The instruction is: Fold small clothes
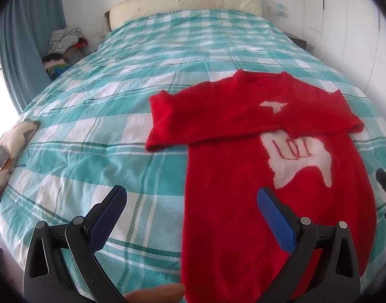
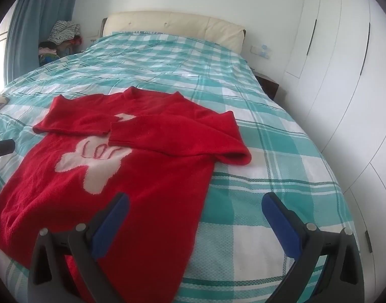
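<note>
- Nearest in the left wrist view, our left gripper hangs with its fingers released and spread wide, holding nothing, over the left edge of the red sweater.
- We see the sweater flat on the checked bedspread, both sleeves folded across the chest.
- From the right wrist view, our right gripper is also released and empty, above the sweater's right edge and the bedspread.
</note>
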Tool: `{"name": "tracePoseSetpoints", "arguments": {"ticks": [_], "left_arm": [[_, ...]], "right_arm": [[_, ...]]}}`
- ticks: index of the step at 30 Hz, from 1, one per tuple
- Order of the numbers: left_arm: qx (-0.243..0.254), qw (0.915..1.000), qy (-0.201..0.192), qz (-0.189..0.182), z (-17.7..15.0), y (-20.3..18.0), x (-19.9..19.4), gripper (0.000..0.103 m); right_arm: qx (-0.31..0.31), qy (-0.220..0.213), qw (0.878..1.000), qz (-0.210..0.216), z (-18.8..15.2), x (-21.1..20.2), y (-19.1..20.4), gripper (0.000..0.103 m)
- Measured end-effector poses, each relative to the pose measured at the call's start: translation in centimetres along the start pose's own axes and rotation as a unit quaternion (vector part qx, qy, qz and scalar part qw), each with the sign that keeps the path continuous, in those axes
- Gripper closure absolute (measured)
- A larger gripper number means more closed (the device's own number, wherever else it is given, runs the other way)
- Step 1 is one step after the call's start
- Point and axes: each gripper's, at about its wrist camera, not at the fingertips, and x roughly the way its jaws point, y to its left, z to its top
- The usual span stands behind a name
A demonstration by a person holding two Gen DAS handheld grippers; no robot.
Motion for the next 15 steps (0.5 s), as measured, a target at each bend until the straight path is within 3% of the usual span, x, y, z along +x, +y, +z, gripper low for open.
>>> {"name": "tracePoseSetpoints", "arguments": {"ticks": [15], "left_arm": [[0.007,0.9999,-0.007,0.008,0.17,0.45,0.02,0.000]], "right_arm": [[-0.003,0.001,1.000,0.002,-0.02,-0.06,0.35,0.000]]}}
